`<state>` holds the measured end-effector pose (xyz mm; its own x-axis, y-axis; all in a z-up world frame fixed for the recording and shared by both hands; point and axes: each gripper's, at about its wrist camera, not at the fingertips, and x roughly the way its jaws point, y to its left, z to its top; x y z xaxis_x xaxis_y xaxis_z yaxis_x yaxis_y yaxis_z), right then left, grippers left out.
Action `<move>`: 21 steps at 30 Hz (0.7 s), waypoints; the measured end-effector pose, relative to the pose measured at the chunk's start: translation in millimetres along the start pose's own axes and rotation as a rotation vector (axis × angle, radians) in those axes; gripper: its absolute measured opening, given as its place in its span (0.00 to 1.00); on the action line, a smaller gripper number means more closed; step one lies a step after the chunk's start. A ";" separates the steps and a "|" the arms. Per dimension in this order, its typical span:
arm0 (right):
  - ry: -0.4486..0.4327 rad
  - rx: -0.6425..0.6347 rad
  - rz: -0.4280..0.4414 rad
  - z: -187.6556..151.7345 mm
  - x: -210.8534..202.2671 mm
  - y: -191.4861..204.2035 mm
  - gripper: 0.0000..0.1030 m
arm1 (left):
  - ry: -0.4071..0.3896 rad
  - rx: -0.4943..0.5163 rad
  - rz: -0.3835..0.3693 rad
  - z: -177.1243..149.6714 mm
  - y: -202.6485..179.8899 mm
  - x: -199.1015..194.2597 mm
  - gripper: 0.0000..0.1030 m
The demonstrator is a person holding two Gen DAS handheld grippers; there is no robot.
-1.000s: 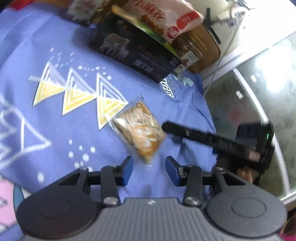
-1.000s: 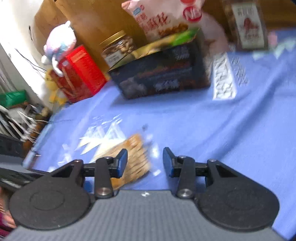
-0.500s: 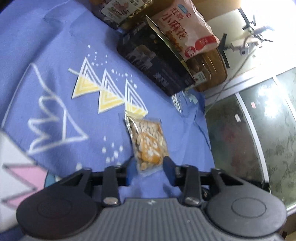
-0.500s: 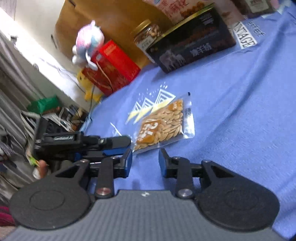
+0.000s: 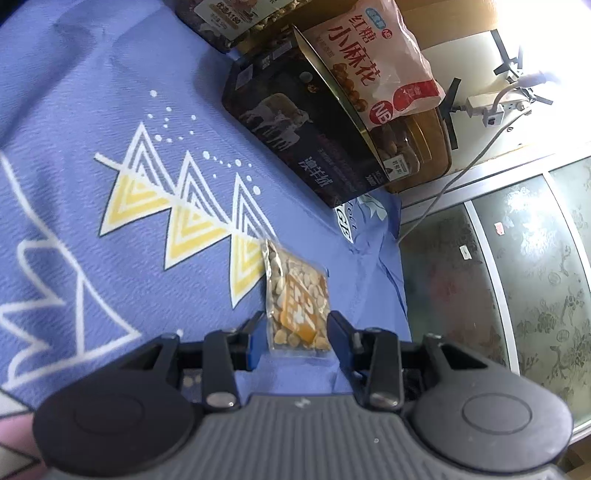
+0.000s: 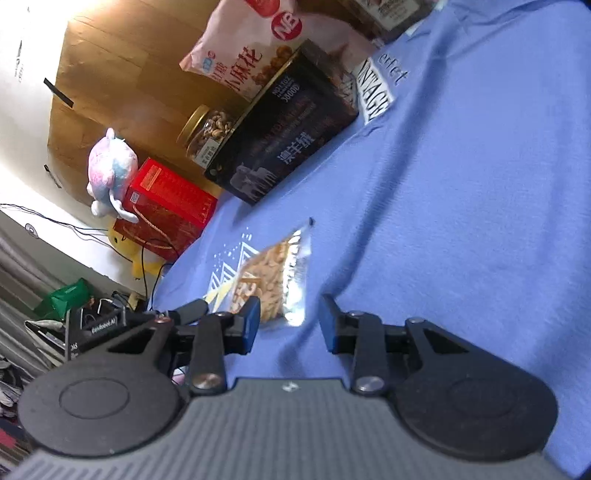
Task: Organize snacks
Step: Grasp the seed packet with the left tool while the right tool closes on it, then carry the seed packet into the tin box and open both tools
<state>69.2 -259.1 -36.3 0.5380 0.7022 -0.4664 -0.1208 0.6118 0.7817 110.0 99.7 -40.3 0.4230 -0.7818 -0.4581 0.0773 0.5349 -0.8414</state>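
A small clear packet of nuts with an orange label lies flat on the blue printed cloth. My left gripper is open, its blue-padded jaws either side of the packet's near end without clamping it. In the right wrist view the same packet lies just ahead of my right gripper, which is open and empty. The left gripper's fingers reach the packet from the left there.
A dark box stands at the back with a pink snack bag on it, a nut jar and another nut container beside it. A red box and plush toy sit off the cloth. The cloth's edge drops off beside the packet.
My left gripper has closed in on the packet until its jaws straddle the near end. My right gripper has tilted and drawn nearer to the packet; both stay open.
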 end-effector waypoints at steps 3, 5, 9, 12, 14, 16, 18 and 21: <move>0.022 -0.008 0.022 6.2 15.3 5.2 0.37 | 0.003 0.004 0.003 4.7 0.4 2.8 0.32; 0.017 -0.002 0.038 7.9 22.2 6.6 0.36 | 0.009 0.010 0.016 8.1 0.2 5.8 0.29; 0.010 -0.046 0.046 7.5 31.2 12.7 0.28 | 0.010 0.030 0.043 15.0 -0.2 13.9 0.15; 0.028 -0.031 0.084 8.4 41.1 11.6 0.22 | 0.017 0.032 0.022 18.7 2.7 16.7 0.11; 0.033 -0.022 0.118 9.4 44.7 11.8 0.22 | 0.028 0.018 0.001 20.9 6.1 15.8 0.10; 0.027 -0.036 0.128 9.1 45.4 16.7 0.25 | 0.032 -0.017 -0.059 22.8 10.4 10.0 0.10; -0.016 -0.098 0.107 8.2 38.2 26.3 0.37 | 0.012 -0.016 -0.110 24.5 9.6 -2.2 0.10; -0.105 -0.093 0.102 9.9 21.4 21.5 0.59 | -0.020 -0.017 -0.195 23.4 7.1 -22.3 0.10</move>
<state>86.3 -234.5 -25.4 0.6023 0.7236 -0.3371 -0.2536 0.5738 0.7787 122.3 128.5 -29.3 0.4197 -0.8632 -0.2805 0.1445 0.3687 -0.9183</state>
